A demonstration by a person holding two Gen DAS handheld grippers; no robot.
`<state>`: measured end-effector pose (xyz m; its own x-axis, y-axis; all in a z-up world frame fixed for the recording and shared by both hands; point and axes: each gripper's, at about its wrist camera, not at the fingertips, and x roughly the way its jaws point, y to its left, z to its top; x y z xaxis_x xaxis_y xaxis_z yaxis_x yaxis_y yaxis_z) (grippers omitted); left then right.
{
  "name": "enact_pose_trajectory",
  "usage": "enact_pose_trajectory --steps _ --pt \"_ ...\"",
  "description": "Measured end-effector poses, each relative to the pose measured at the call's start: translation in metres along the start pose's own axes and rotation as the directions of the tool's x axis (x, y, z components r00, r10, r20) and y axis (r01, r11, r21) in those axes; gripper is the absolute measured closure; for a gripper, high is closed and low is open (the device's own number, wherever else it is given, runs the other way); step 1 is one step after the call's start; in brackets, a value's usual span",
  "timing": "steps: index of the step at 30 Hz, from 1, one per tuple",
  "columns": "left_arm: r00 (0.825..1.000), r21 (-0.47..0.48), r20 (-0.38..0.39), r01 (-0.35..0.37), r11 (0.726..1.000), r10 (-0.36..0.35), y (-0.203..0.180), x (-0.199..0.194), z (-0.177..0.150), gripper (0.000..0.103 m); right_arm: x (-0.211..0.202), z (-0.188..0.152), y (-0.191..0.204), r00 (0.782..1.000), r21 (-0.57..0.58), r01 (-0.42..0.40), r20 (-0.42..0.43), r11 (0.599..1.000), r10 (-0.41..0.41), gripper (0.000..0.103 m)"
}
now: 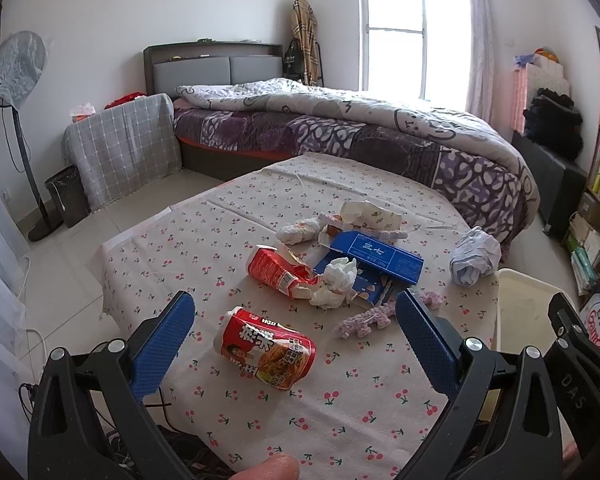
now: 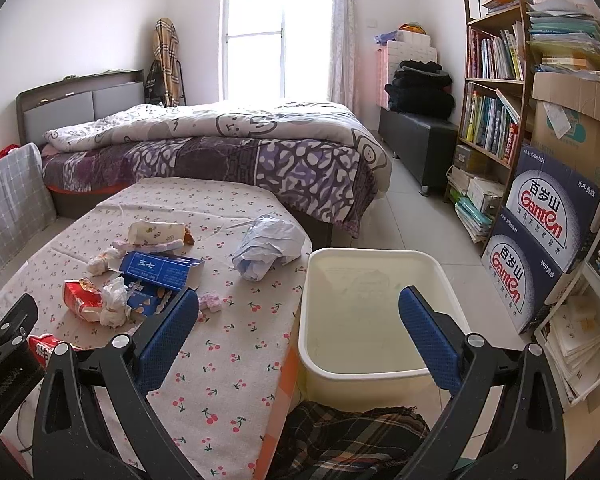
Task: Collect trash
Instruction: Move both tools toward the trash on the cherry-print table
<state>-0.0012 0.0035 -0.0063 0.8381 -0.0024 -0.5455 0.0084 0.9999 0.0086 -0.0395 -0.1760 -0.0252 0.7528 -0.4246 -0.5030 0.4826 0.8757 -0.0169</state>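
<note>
Trash lies on a table with a cherry-print cloth (image 1: 340, 392). A red noodle cup (image 1: 266, 354) lies on its side between the fingers of my open left gripper (image 1: 294, 310), just ahead of them. Beyond it are a torn red carton (image 1: 278, 270), a crumpled tissue (image 1: 334, 282), a blue box (image 1: 374, 258), purple foam pieces (image 1: 364, 320), a crumpled pale bag (image 1: 474, 256) and a white wrapper (image 1: 370, 214). My right gripper (image 2: 298, 308) is open and empty above the near rim of a cream bin (image 2: 380, 312) standing right of the table.
A bed (image 2: 220, 152) with a patterned quilt stands behind the table. A bookshelf (image 2: 496, 92) and stacked water cartons (image 2: 540, 240) line the right wall. A fan (image 1: 16, 120) and a dark wastebasket (image 1: 66, 196) stand at the left. A plaid cloth (image 2: 352, 436) lies below the bin.
</note>
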Motion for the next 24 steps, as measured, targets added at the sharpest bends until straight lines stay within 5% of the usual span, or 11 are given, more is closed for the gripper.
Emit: enact_pose_trajectory --steps 16,24 --pt "1.0 -0.004 -0.01 -0.001 1.0 0.001 0.002 0.008 -0.01 0.006 0.001 -0.002 0.001 1.0 -0.007 -0.004 -0.013 1.0 0.004 0.007" --pt "0.995 0.009 -0.102 -0.017 1.0 0.018 0.001 0.012 -0.011 0.006 0.002 -0.005 0.003 1.0 -0.015 -0.005 -0.024 1.0 0.005 0.007"
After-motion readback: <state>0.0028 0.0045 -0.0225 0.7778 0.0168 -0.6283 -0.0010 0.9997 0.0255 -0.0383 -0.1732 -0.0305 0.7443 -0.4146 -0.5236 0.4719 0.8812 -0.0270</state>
